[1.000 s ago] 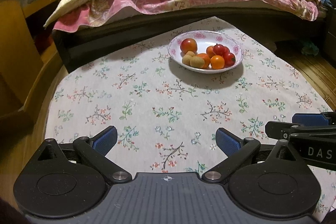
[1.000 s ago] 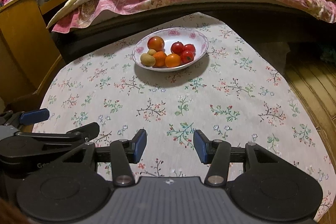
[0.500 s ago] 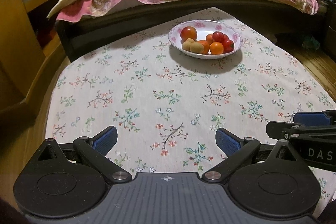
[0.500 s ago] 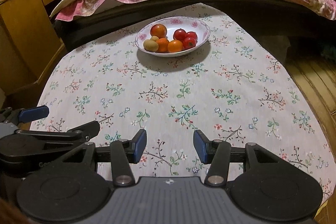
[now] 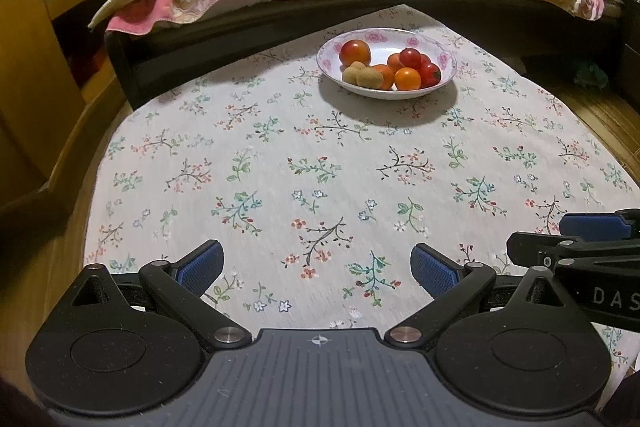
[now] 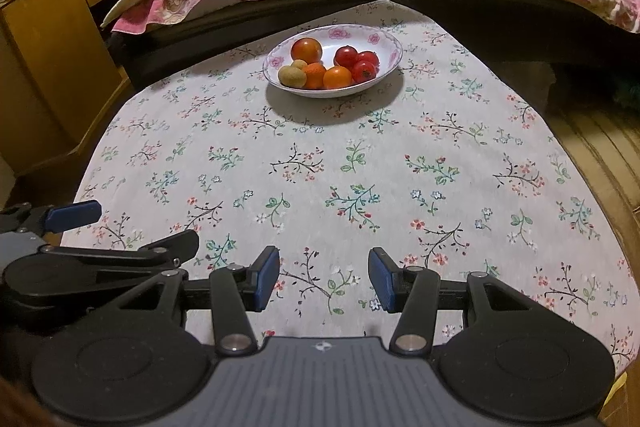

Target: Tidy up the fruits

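Left hand-held gripper (image 5: 316, 267) and right hand-held gripper (image 6: 324, 277) level, side by side, released, seemingly above tablecloth (image 5: 280, 147).

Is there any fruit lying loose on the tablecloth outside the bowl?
No, every fruit sits inside the white bowl, and the flowered tablecloth around it carries nothing else.

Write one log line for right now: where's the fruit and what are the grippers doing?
fruit: all in bowl | left hand-held gripper: open, empty | right hand-held gripper: open, empty
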The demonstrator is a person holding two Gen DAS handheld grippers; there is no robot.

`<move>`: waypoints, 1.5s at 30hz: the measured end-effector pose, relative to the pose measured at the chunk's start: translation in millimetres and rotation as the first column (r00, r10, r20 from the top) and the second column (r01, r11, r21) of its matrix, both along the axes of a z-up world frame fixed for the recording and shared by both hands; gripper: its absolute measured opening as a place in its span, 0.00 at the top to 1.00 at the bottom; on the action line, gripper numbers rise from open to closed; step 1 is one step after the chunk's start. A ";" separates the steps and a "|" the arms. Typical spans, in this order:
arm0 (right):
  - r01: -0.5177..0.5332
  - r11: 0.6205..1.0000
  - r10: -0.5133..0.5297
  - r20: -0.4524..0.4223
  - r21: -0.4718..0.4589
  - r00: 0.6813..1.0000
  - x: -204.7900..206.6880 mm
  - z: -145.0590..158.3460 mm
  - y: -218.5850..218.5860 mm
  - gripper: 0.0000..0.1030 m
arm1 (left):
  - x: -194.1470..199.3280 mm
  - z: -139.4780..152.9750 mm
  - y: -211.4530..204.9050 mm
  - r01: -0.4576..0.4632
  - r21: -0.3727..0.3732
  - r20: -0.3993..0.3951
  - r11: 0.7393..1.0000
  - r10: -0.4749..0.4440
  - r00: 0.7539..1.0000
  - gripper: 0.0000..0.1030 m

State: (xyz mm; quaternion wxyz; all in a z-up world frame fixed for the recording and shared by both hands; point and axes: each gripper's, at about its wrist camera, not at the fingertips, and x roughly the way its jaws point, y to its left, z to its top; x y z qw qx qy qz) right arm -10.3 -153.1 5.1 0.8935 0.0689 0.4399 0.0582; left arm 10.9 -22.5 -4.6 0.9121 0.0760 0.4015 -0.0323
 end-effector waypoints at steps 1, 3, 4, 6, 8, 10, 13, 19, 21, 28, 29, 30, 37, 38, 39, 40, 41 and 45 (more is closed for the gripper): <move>-0.001 1.000 0.001 -0.001 0.001 1.000 -0.4 -0.1 -0.1 0.50 | 0.0 0.0 -0.1 0.001 0.000 -0.001 1.000 -0.001 1.000 0.02; -0.001 1.000 0.001 -0.003 0.002 1.000 -0.9 -0.4 -0.3 0.50 | -0.9 -0.3 -0.3 0.000 0.001 -0.003 1.000 0.000 1.000 0.02; -0.002 1.000 0.002 -0.004 0.002 1.000 -1.5 -0.4 -0.1 0.50 | -1.3 -0.7 -0.6 0.000 0.002 -0.004 1.000 0.000 1.000 0.02; -0.004 1.000 0.004 -0.004 0.003 1.000 -3.2 -0.3 0.2 0.50 | -2.3 -1.3 -0.6 -0.001 0.001 -0.006 1.000 0.001 1.000 0.02; -0.006 1.000 0.006 -0.005 0.004 1.000 -3.8 0.1 0.5 0.50 | -3.0 -1.7 -0.5 -0.001 0.001 -0.007 1.000 0.001 1.000 0.02; -0.008 1.000 0.008 -0.005 0.004 1.000 -4.4 0.1 1.1 0.50 | -3.2 -1.9 -0.3 -0.003 0.000 -0.008 1.000 0.003 1.000 0.02; -0.012 1.000 0.012 -0.005 0.006 1.000 -4.7 0.1 1.6 0.50 | -4.4 -2.8 0.2 -0.005 0.000 -0.011 1.000 0.005 1.000 0.02; -0.017 1.000 0.018 -0.007 0.008 1.000 -7.1 0.0 2.5 0.50 | -6.4 -3.8 1.3 -0.006 -0.001 -0.014 1.000 0.006 1.000 0.02; -0.019 1.000 0.019 -0.007 0.007 1.000 -8.1 -0.2 3.0 0.50 | -6.9 -4.3 1.6 -0.007 0.000 -0.016 1.000 0.007 1.000 0.02; -0.021 1.000 0.021 -0.008 0.007 1.000 -9.0 -0.5 4.1 0.50 | -7.6 -4.9 1.9 -0.009 0.001 -0.018 1.000 0.009 1.000 0.02; -0.021 1.000 0.021 -0.008 0.007 1.000 -9.3 -0.5 4.3 0.50 | -8.0 -4.9 2.0 -0.009 0.001 -0.018 1.000 0.009 1.000 0.02; -0.021 1.000 0.021 -0.008 0.007 1.000 -9.0 -0.6 4.2 0.50 | -8.1 -5.0 2.0 -0.008 0.001 -0.018 1.000 0.008 1.000 0.02; -0.020 1.000 0.020 -0.008 0.008 1.000 -9.2 -0.3 4.1 0.50 | -8.8 -5.1 2.3 -0.008 0.002 -0.017 1.000 0.008 1.000 0.02; -0.020 1.000 0.020 -0.008 0.008 1.000 -9.4 -0.4 4.3 0.50 | -9.3 -5.3 2.7 -0.007 0.001 -0.016 1.000 0.008 1.000 0.02; -0.020 1.000 0.020 -0.008 0.008 1.000 -9.5 -0.5 4.4 0.50 | -9.7 -5.4 2.9 -0.008 0.001 -0.016 1.000 0.008 1.000 0.02; -0.021 1.000 0.021 -0.008 0.007 1.000 -9.5 -0.4 4.2 0.50 | -9.7 -5.4 3.0 -0.008 0.002 -0.016 1.000 0.008 1.000 0.02; -0.021 1.000 0.021 -0.008 0.007 1.000 -9.3 -0.3 4.0 0.50 | -9.7 -5.4 3.0 -0.007 0.001 -0.016 1.000 0.008 1.000 0.02; -0.021 1.000 0.021 -0.008 0.008 1.000 -9.5 -0.2 4.1 0.50 | -9.6 -5.3 3.0 -0.007 0.002 -0.016 1.000 0.007 1.000 0.02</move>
